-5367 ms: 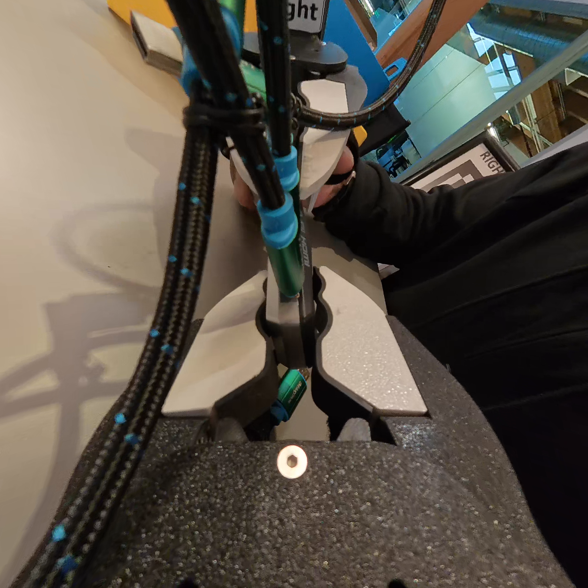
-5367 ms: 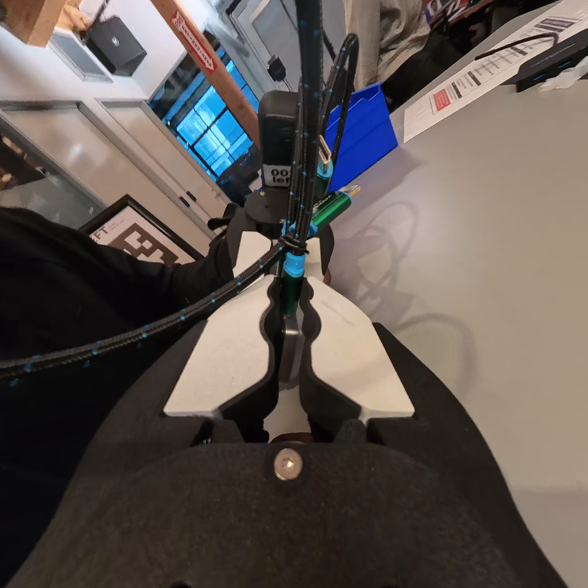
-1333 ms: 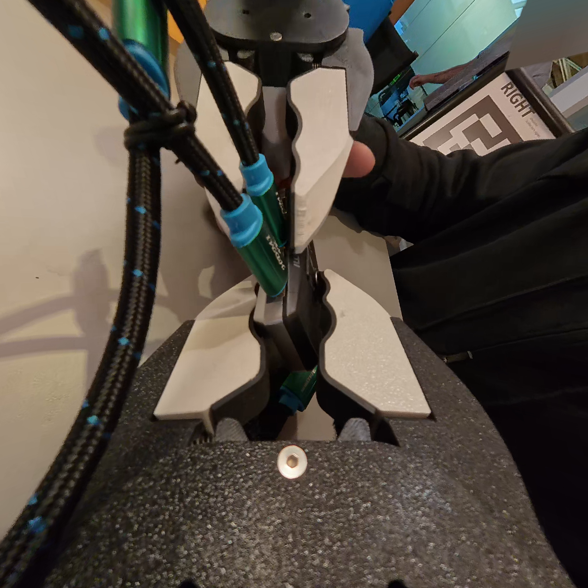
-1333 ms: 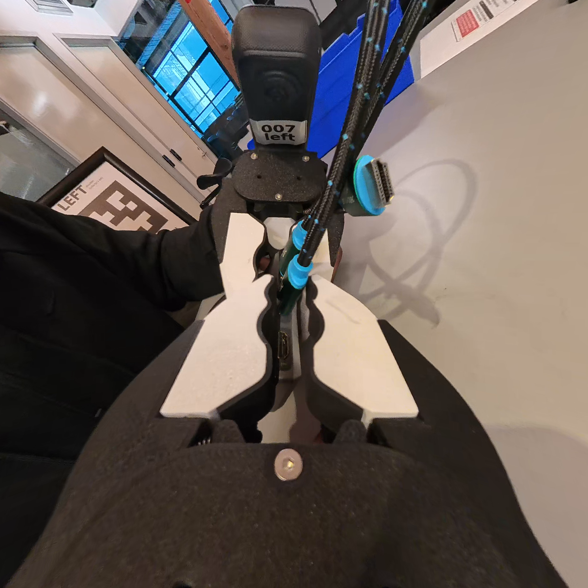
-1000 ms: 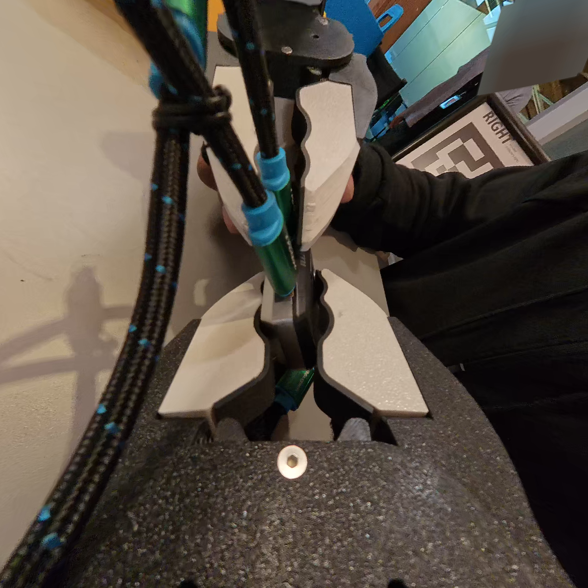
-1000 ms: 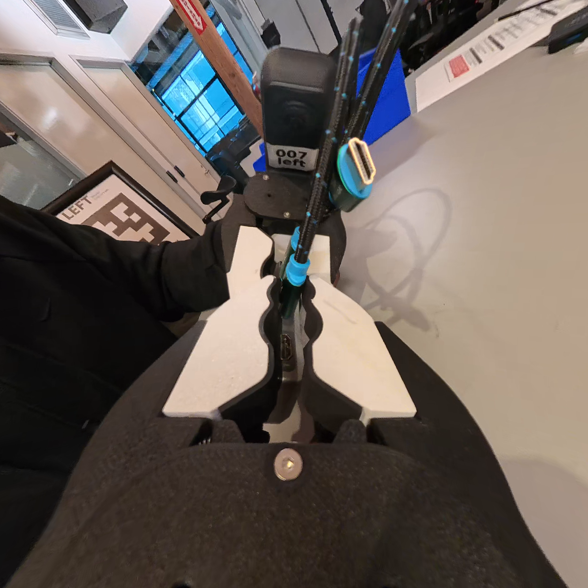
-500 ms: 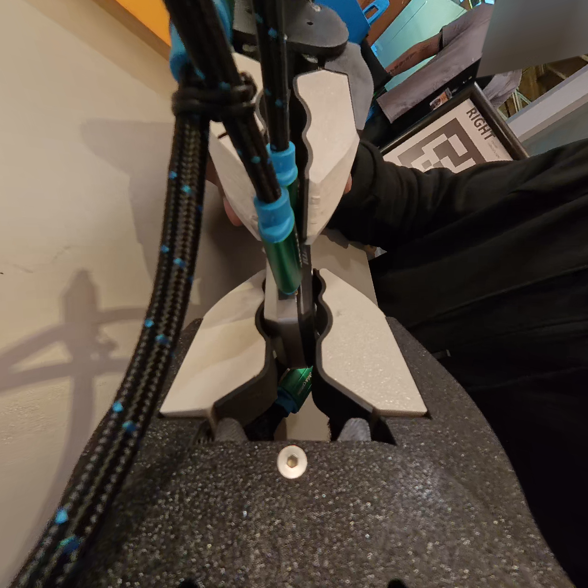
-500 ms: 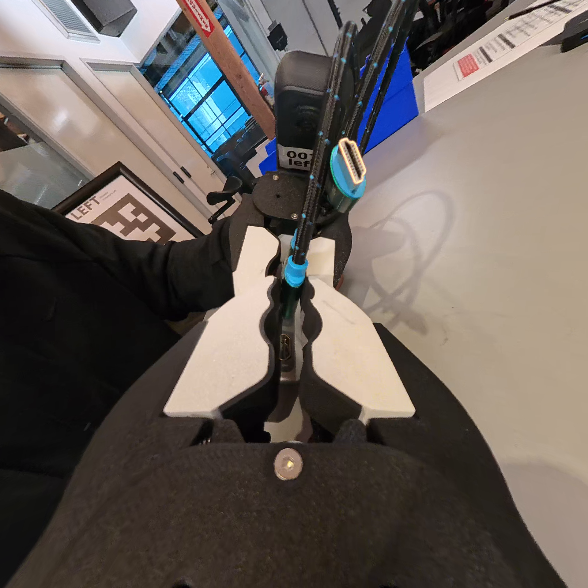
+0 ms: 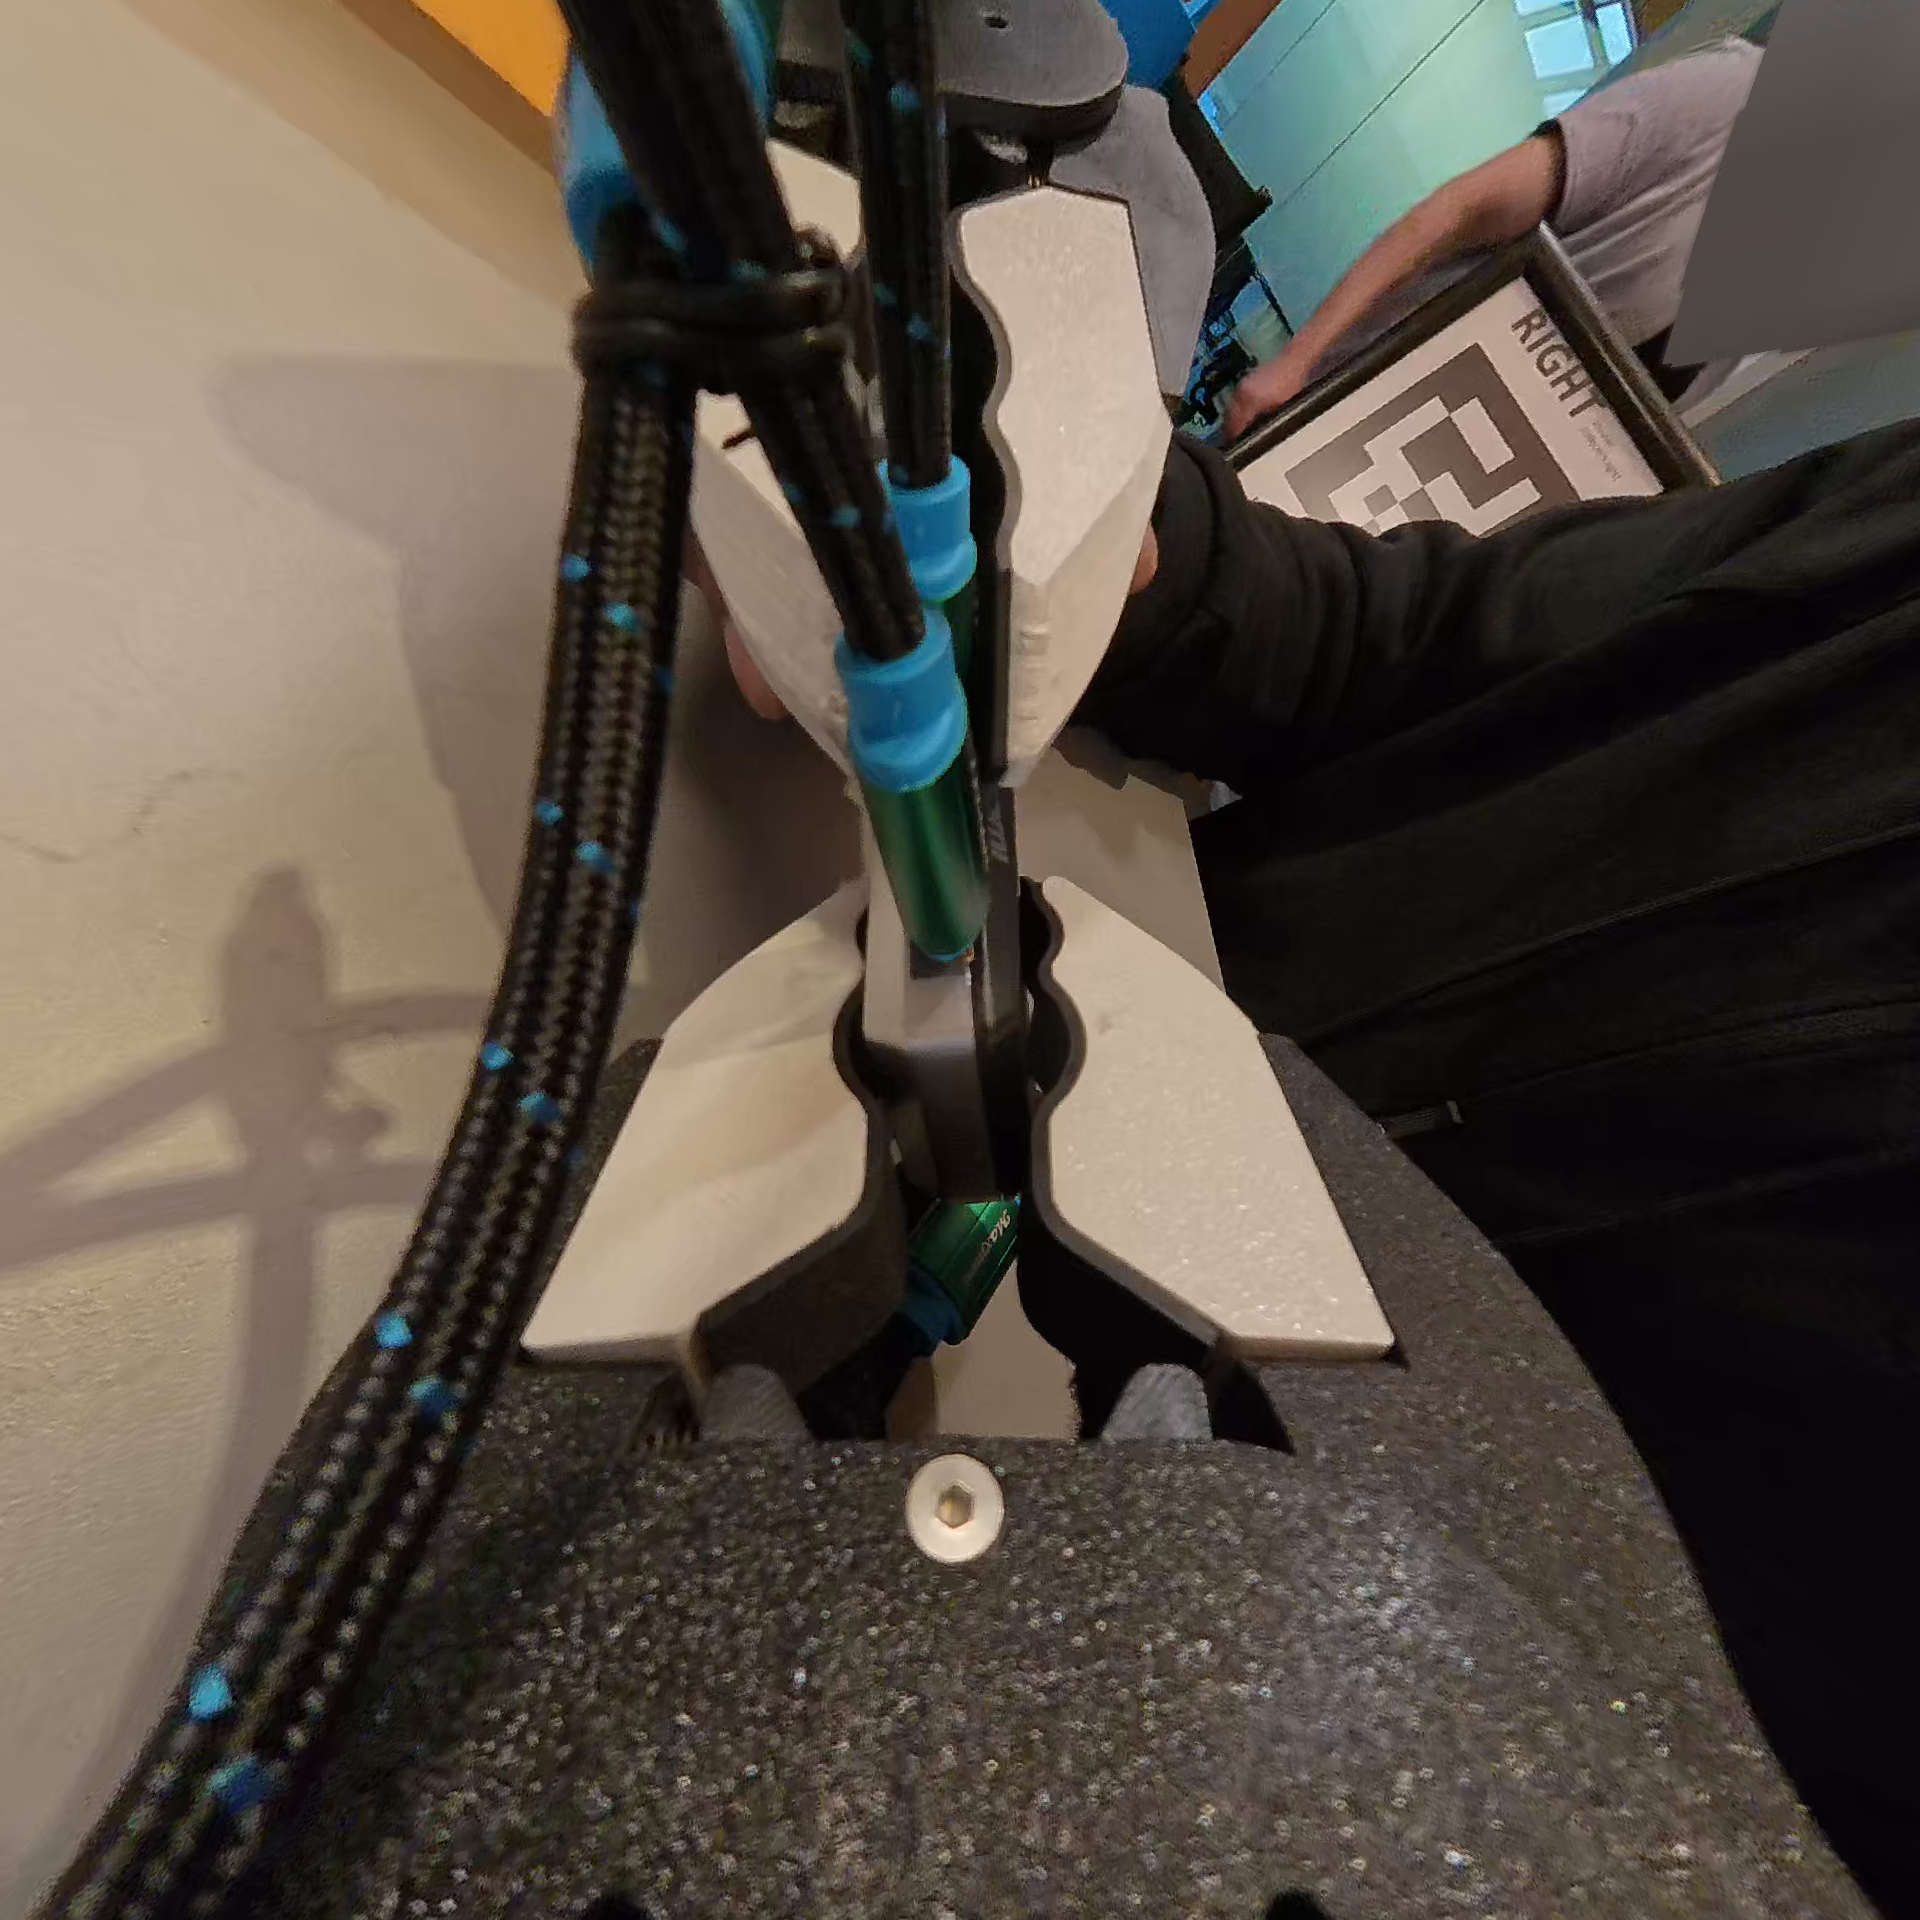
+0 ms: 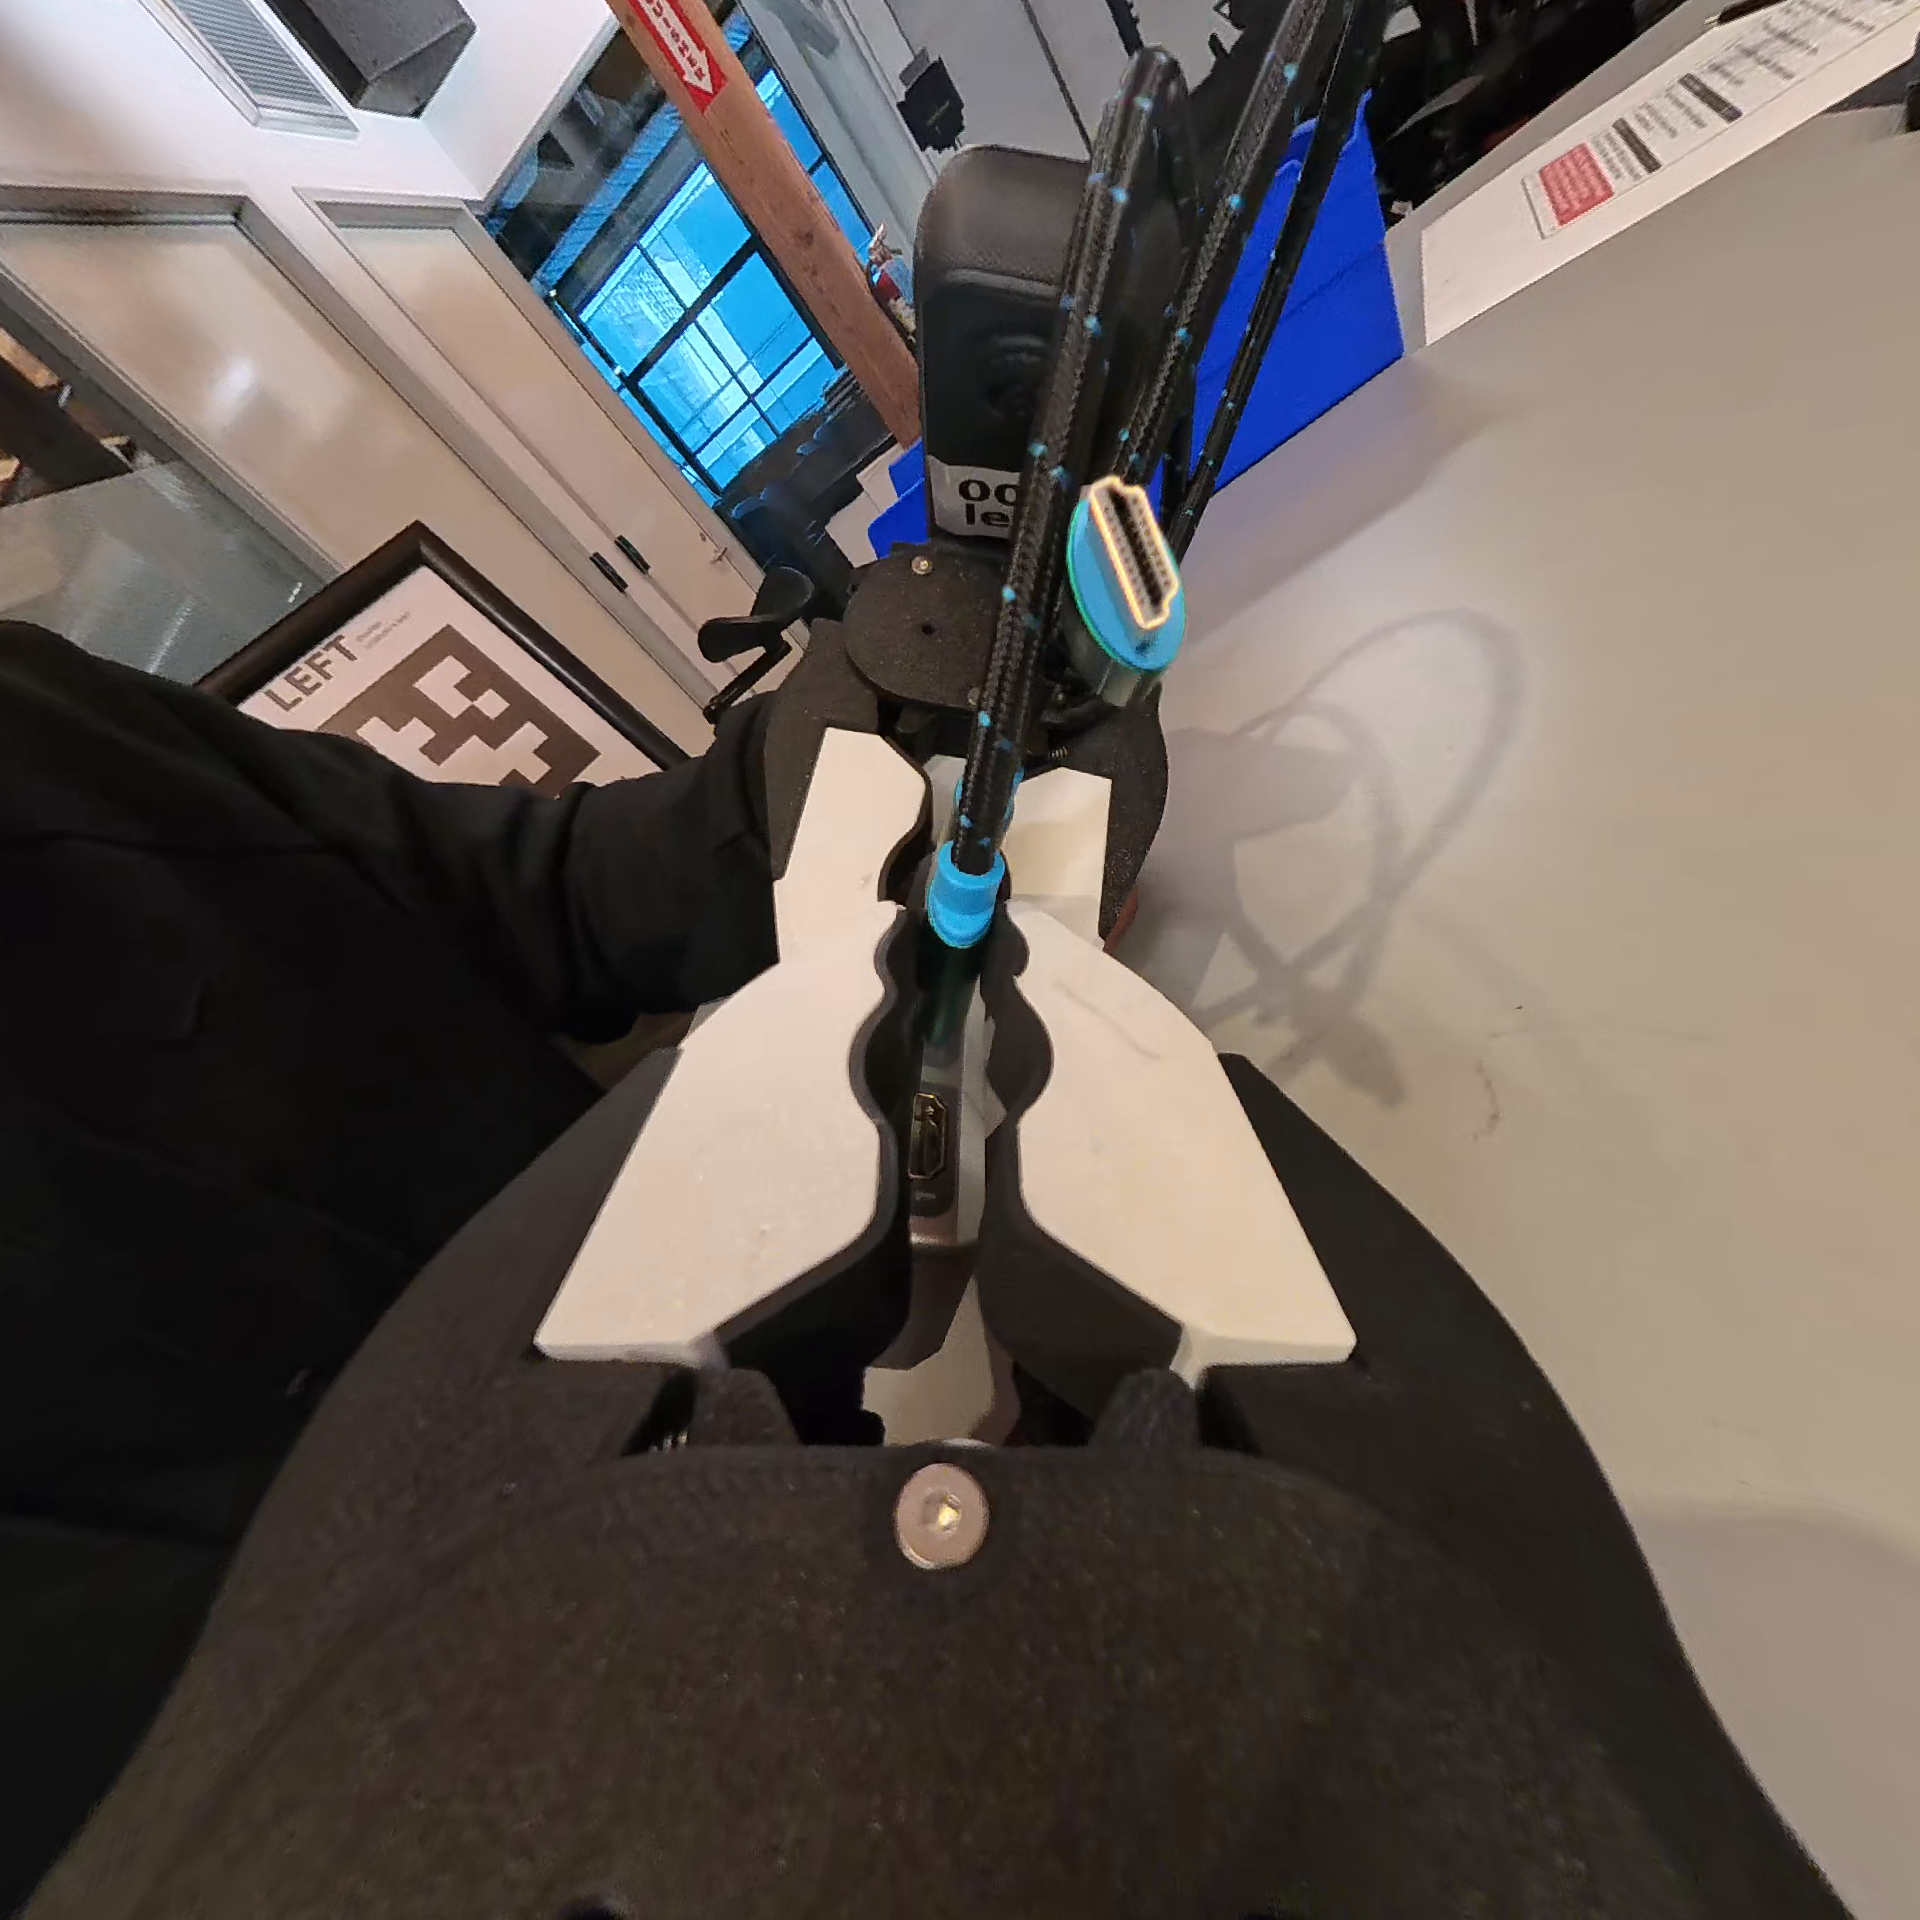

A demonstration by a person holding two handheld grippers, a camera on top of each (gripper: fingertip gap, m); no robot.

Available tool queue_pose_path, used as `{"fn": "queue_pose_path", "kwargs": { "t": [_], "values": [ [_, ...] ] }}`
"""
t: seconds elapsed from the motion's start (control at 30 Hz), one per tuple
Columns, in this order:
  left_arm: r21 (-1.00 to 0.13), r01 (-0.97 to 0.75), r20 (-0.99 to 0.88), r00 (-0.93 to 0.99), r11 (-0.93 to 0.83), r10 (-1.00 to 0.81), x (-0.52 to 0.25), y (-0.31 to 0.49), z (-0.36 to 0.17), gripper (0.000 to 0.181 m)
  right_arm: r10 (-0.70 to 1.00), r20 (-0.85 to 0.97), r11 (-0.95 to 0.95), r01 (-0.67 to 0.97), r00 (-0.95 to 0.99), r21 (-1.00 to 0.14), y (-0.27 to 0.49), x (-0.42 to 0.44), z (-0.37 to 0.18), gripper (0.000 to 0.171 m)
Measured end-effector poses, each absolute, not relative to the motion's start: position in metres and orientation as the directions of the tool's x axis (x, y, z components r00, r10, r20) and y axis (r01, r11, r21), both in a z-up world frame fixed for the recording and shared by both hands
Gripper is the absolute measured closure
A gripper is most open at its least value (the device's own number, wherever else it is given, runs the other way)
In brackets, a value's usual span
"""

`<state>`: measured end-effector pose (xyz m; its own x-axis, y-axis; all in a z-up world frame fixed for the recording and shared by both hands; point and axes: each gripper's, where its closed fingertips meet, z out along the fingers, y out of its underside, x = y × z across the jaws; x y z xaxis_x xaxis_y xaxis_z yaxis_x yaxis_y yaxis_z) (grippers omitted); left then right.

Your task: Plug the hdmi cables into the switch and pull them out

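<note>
You are working in an office-like lab space. Your pale table point(image 10: 1558, 935) carries a printed sheet point(image 10: 1662, 135) at its far right corner, with a blue bin point(image 10: 1320, 312) just behind the far edge. Framed marker boards point(image 10: 436, 696) lean at the table's left side, and glass partitions point(image 10: 156, 561), a timber column point(image 10: 769, 197) and big windows point(image 10: 686, 343) stand beyond. Teal cabinets point(image 9: 1382, 135) and another person's arm point(image 9: 1434, 239) show in the left wrist view.
</note>
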<state>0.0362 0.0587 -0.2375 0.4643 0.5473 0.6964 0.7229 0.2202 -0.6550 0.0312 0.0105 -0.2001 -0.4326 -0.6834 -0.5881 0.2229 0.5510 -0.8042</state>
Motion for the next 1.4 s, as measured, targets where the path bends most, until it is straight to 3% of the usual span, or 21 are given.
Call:
{"fn": "queue_pose_path", "kwargs": {
  "t": [0.37, 0.4, 0.43, 0.5, 0.57, 0.7, 1.07, 1.23, 1.4],
  "values": [
    [-0.665, 0.716, 0.682, 0.463, 0.215, 0.566, 0.037, 0.060, -0.235, 0.157, -0.700, -0.581, 0.534, 0.236, -0.415, -0.812, 0.011, 0.032, -0.196, 0.161],
    [-0.662, 0.721, 0.680, 0.464, 0.203, 0.568, 0.038, 0.061, -0.236, 0.157, -0.689, -0.584, 0.513, 0.281, -0.429, -0.811, 0.007, 0.026, -0.192, 0.160],
    [-0.636, 0.764, 0.688, 0.494, 0.113, 0.532, 0.053, 0.072, -0.245, 0.155, -0.660, -0.625, 0.465, 0.428, -0.416, -0.775, -0.001, 0.001, -0.178, 0.160],
    [-0.662, 0.750, 0.679, 0.600, -0.003, 0.423, 0.075, 0.103, -0.242, 0.157, -0.575, -0.722, 0.421, 0.618, -0.384, -0.664, -0.008, -0.060, -0.170, 0.161],
    [-0.659, 0.752, 0.684, 0.595, 0.007, 0.422, 0.070, 0.116, -0.241, 0.157, -0.563, -0.651, 0.407, 0.515, -0.509, -0.754, 0.001, -0.068, -0.176, 0.160],
    [-0.665, 0.742, 0.688, 0.561, 0.088, 0.460, 0.056, 0.099, -0.239, 0.157, -0.544, -0.573, 0.413, 0.398, -0.613, -0.819, -0.003, -0.046, -0.180, 0.160],
    [-0.709, 0.664, 0.654, 0.494, 0.238, 0.573, 0.040, 0.053, -0.231, 0.156, -0.414, -0.406, 0.385, 0.247, -0.815, -0.889, 0.003, -0.046, -0.155, 0.160],
    [-0.749, 0.635, 0.612, 0.551, 0.191, 0.567, 0.045, 0.060, -0.220, 0.156, -0.340, -0.316, 0.351, 0.192, -0.886, -0.916, 0.020, -0.066, -0.117, 0.159],
    [-0.767, 0.642, 0.557, 0.664, 0.002, 0.499, 0.066, 0.092, -0.225, 0.151, -0.260, -0.240, 0.319, 0.152, -0.935, -0.936, 0.023, -0.092, -0.087, 0.159]
  ]
}}
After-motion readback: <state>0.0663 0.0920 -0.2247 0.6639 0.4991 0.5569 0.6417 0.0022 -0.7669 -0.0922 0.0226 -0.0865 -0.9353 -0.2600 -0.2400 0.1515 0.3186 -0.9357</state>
